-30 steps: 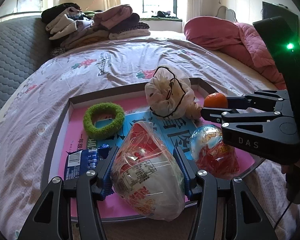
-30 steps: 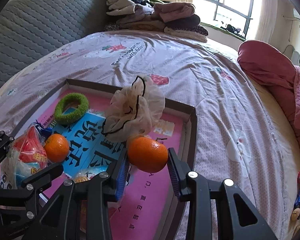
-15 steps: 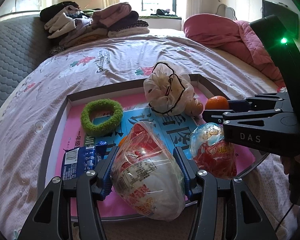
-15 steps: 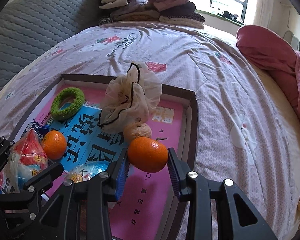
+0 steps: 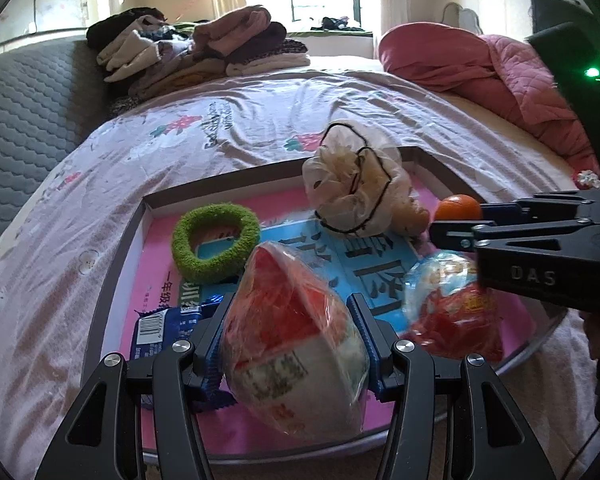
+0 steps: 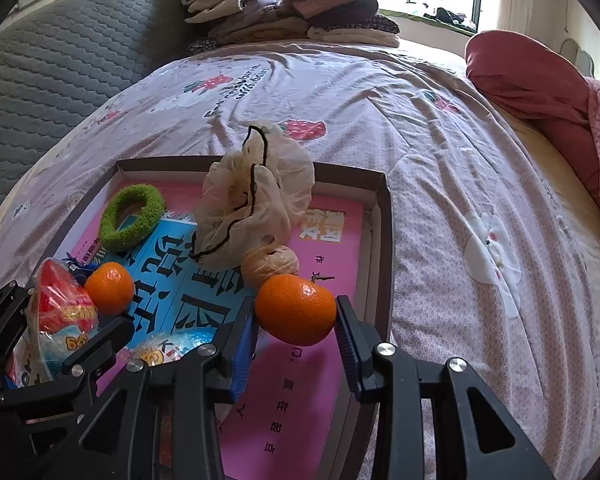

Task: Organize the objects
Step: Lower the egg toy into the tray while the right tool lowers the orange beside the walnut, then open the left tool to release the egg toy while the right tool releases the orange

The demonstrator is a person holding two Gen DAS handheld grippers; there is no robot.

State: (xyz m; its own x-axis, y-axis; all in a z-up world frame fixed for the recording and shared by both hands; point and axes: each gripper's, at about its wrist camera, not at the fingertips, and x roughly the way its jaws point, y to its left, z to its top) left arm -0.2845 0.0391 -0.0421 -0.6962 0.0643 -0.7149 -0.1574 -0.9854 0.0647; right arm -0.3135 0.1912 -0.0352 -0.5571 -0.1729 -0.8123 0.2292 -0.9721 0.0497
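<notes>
Here the left gripper [image 5: 292, 344] has its jaws closed on a cone-shaped snack pack in clear film with red and white print [image 5: 296, 344]; the pack sits squarely between the two blue pads, bulging past them toward the camera, over the near edge of the shallow cardboard box lid with pink and blue printed lining [image 5: 120, 248]. The right gripper [image 6: 296, 320] has its jaws clamped on a round orange mandarin [image 6: 296, 308], pinched at its sides between the pads, above the pink lining near the lid's right wall [image 6: 384, 248].

Inside the lid, a fuzzy green ring [image 5: 215, 245] lies toward the far left corner, and a translucent beige mesh bag edged with a black cord [image 5: 356, 192] stands toward the far wall, with a wrapped brown round lump [image 6: 270, 266] just beside it, close ahead of the held mandarin. A second orange mandarin [image 6: 110, 288] rests on the blue print next to the left gripper's pack. A blue foil wrapper with a barcode [image 5: 168, 326] lies beside the left finger, and a round blue-and-red snack packet [image 5: 452, 304] lies just right of the held pack.

The lid rests on a bed with a pale pink strawberry-print sheet [image 6: 440, 160]; open sheet stretches beyond the far and right walls. Folded clothes [image 5: 196, 52] are stacked at the far end, and a pink quilt [image 5: 480, 68] is heaped on the right.
</notes>
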